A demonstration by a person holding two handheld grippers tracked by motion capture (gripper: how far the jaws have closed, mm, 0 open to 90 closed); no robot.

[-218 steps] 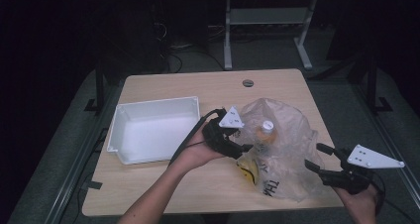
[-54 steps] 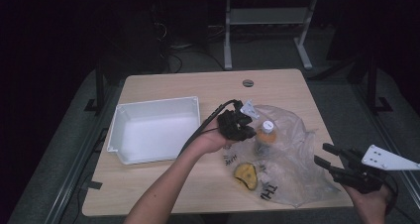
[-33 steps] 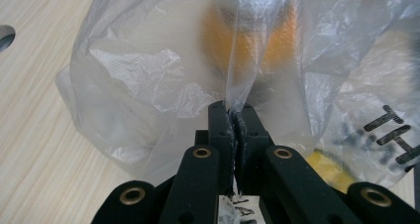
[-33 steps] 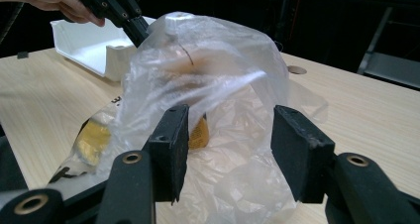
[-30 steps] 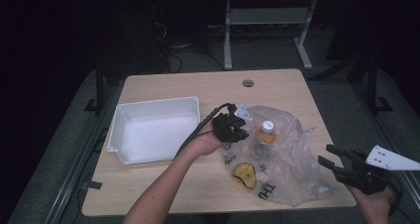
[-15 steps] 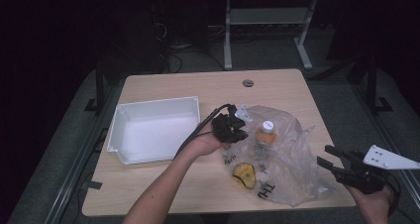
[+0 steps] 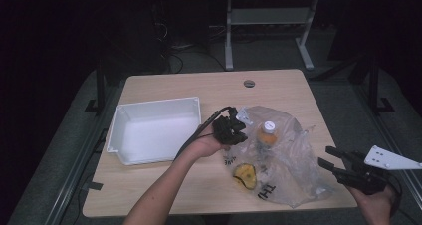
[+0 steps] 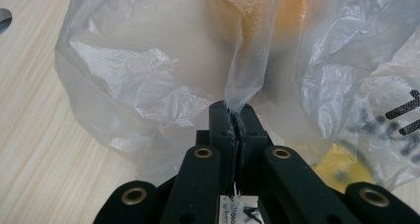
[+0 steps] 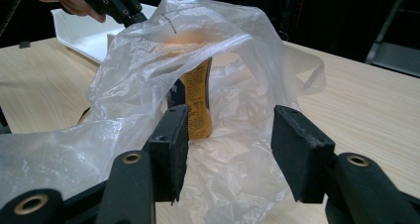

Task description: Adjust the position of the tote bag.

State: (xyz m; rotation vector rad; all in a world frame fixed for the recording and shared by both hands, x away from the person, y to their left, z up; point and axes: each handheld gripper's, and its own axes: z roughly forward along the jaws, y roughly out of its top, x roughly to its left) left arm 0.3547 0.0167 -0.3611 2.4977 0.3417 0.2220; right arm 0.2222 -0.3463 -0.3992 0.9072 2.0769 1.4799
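On the table: a clear plastic bag (image 7: pixel 286 158) lies right of centre on the wooden table (image 7: pixel 278 88), just right of the white tray (image 7: pixel 154 128); an orange bottle (image 7: pixel 267 134) stands upright inside it and a yellow item (image 7: pixel 245 174), too blurred to name, lies near its front edge
Step in hand: the bag's upper edge is judged to be lifted so that its mouth is opened and the contents can be reached
Left gripper (image 8: pixel 236 122): jaws together, clamped on a fold of the film; held above the bag's left side, the forearm reaching in from the bottom of the high view
Right gripper (image 9: pixel 229 152): jaws apart, nothing between them; held low at the table's right front corner, aimed at the bottle
Next move: an advance of the right gripper into the opening is called for, the bottle being taken without film caught between the pads
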